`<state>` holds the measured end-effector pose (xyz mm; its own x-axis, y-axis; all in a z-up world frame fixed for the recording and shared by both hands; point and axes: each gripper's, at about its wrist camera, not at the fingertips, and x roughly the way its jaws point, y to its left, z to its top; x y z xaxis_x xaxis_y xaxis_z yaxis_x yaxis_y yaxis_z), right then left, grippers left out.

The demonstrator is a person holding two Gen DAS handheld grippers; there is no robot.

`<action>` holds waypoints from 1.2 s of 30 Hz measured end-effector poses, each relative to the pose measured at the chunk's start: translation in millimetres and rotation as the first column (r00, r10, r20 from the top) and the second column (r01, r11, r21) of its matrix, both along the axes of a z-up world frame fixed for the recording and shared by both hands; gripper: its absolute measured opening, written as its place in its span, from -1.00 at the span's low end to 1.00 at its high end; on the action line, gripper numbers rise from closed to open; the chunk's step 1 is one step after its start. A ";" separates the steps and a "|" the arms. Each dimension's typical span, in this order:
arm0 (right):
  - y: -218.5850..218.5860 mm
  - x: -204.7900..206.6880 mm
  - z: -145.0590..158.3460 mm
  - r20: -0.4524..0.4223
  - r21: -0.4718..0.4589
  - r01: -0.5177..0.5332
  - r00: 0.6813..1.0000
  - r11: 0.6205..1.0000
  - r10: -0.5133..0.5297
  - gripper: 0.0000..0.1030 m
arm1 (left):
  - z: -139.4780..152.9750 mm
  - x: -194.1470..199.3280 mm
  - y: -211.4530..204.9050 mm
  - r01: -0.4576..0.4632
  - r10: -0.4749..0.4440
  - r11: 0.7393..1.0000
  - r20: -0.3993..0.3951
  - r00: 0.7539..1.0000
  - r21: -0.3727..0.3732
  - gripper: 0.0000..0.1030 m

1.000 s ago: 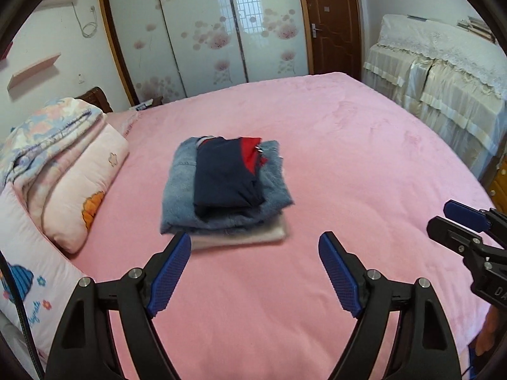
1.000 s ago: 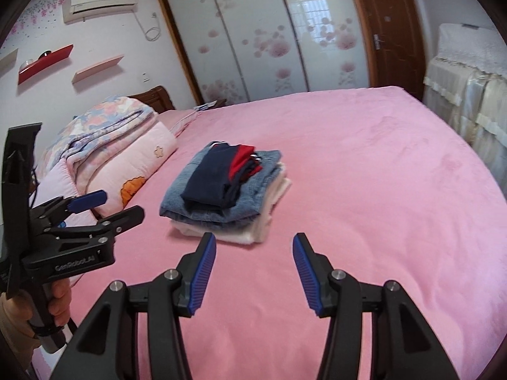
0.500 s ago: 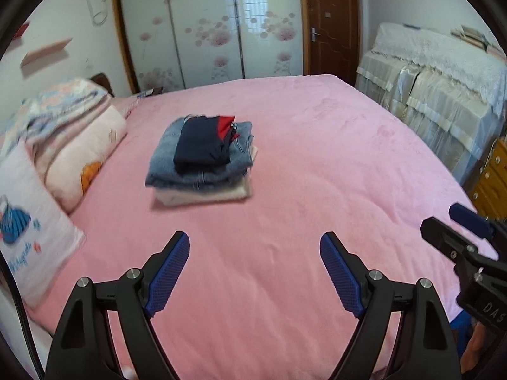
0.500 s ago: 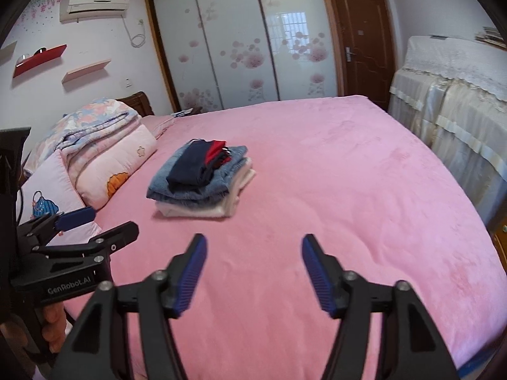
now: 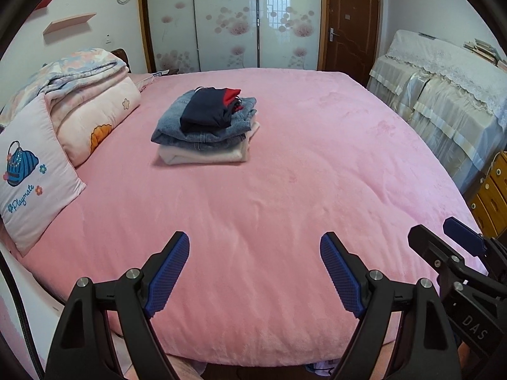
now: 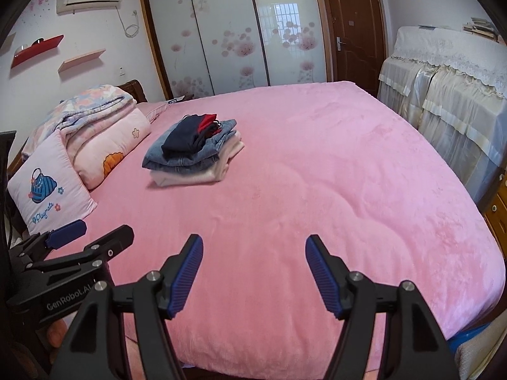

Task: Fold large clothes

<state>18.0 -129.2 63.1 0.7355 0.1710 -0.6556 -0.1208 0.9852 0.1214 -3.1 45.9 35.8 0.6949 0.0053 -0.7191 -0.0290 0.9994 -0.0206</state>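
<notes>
- The left gripper (image 5: 255, 272), black-armed with ribbed blue pads, hangs over the near edge of the bed, jaws spread wide with nothing between them.
- The right gripper (image 6: 253, 274), of the same make, hangs beside it at the same edge, jaws likewise apart and empty; each tool shows in the other's view, the right one at 4 o'clock of the left wrist view, the left one at 8 o'clock of the right wrist view.
- The pink plush bed cover (image 5: 301, 183) runs smooth and bare from the grippers toward the far end.
- The stack of folded clothes (image 5: 206, 128) lies well beyond both grippers, at about 11 o'clock in each view, on the left half of the bed and touched by neither tool.
- A cream folded garment (image 5: 202, 155) forms the base, folded blue denim (image 5: 177, 126) sits on it, and a dark navy garment with a red patch (image 5: 206, 110) tops the pile.
- The stack's long axis runs roughly from 7 to 1 o'clock in the left wrist view, its folded ends facing the grippers and the red patch at the far end.
- A white square pillow printed with a blue handbag (image 5: 30, 174) leans at 9 o'clock, beside a rolled pink quilt with an orange flower (image 5: 95, 117).
- Frosted sliding wardrobe doors with pink blossoms (image 5: 228, 19) and a brown wooden door (image 5: 351, 25) close the far wall.
</notes>
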 end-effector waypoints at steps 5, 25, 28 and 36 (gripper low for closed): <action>-1.9 -6.6 -5.5 -0.010 -0.014 0.004 1.000 1.000 -0.004 0.31 | -0.9 -1.7 -6.1 0.014 -0.014 1.000 -0.002 1.000 0.002 0.62; -2.9 -14.6 -13.5 -0.031 -0.010 0.000 1.000 1.000 -0.001 0.31 | -8.8 -3.2 -6.4 -0.003 0.004 1.000 -0.039 0.999 0.007 0.62; -1.2 -15.5 -13.8 -0.033 -0.015 -0.002 0.999 1.000 0.001 0.31 | -9.8 -2.7 -4.8 -0.009 0.009 1.000 -0.044 0.999 0.003 0.62; 2.3 -15.9 -13.1 -0.033 -0.020 -0.005 0.999 1.000 0.005 0.31 | -11.1 -4.2 -1.2 -0.016 0.016 1.000 -0.049 0.999 -0.009 0.62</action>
<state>2.1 -126.9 50.1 0.7126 0.1609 -0.6829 -0.1220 0.9869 0.1052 -7.3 44.6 24.7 0.6590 0.0090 -0.7521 -0.0461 0.9985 -0.0285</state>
